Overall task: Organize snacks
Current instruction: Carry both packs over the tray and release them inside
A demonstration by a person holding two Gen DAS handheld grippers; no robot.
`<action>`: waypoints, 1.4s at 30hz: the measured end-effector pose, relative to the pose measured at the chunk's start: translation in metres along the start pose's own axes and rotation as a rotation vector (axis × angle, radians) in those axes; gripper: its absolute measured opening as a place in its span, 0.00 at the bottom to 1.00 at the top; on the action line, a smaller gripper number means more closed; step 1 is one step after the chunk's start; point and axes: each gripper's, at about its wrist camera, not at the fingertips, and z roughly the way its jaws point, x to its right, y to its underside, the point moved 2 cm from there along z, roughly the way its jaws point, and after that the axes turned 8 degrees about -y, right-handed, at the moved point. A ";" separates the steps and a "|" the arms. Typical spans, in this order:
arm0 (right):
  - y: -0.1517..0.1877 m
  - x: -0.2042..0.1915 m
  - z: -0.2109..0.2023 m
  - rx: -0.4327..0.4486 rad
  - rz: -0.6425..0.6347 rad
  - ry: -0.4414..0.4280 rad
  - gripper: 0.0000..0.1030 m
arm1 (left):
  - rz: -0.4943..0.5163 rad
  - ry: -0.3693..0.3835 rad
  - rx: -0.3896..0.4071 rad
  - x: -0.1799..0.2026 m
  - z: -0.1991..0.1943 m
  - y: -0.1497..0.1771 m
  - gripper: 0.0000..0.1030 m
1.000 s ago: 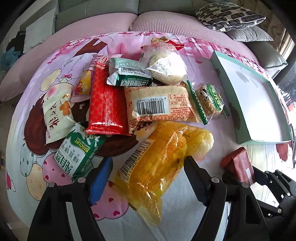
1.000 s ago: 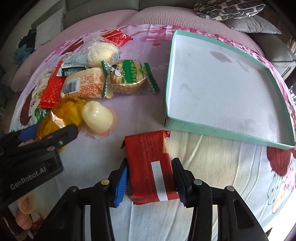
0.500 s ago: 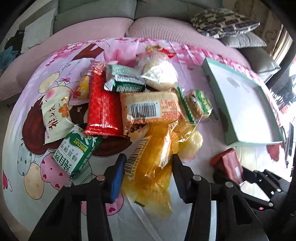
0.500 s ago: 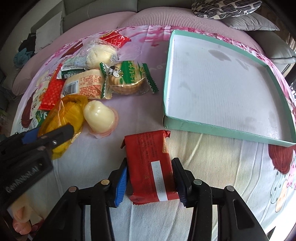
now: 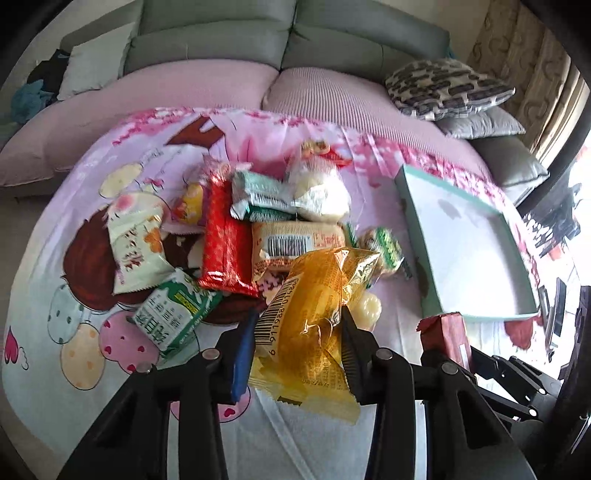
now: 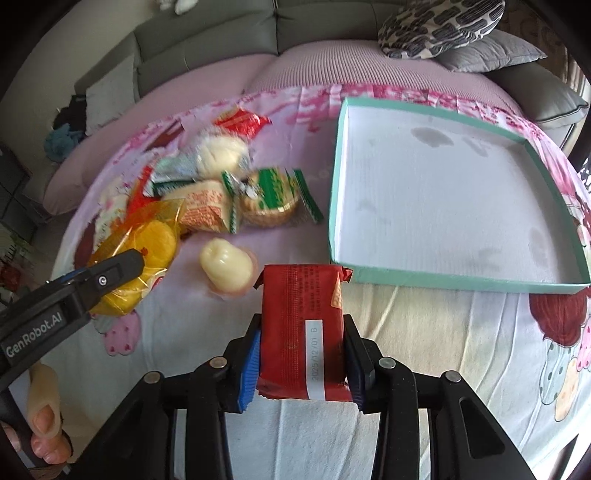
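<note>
My left gripper (image 5: 297, 325) is shut on a yellow snack bag (image 5: 317, 306) and holds it lifted above the cloth; the bag also shows in the right wrist view (image 6: 147, 251). My right gripper (image 6: 301, 339) is shut on a dark red snack pack (image 6: 303, 325), held just before the near edge of the teal tray (image 6: 458, 282); the pack also shows in the left wrist view (image 5: 448, 339). The tray (image 5: 413, 236) has a bare white floor. A pile of snack packs (image 5: 258, 221) lies left of the tray.
A pale jelly cup (image 6: 227, 266) lies on the patterned cloth (image 6: 443, 350) between the pile and the red pack. A round biscuit pack (image 6: 273, 199) lies near the tray's left wall. Sofa cushions (image 6: 439, 26) lie behind.
My left gripper has closed on the yellow bag and raised it off the cloth. My right gripper has lifted the red pack and brought it closer to the tray's near edge.
</note>
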 end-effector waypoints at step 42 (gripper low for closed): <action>-0.142 0.194 -0.002 0.220 0.304 0.206 0.41 | 0.191 0.102 0.037 0.212 0.107 -0.124 0.42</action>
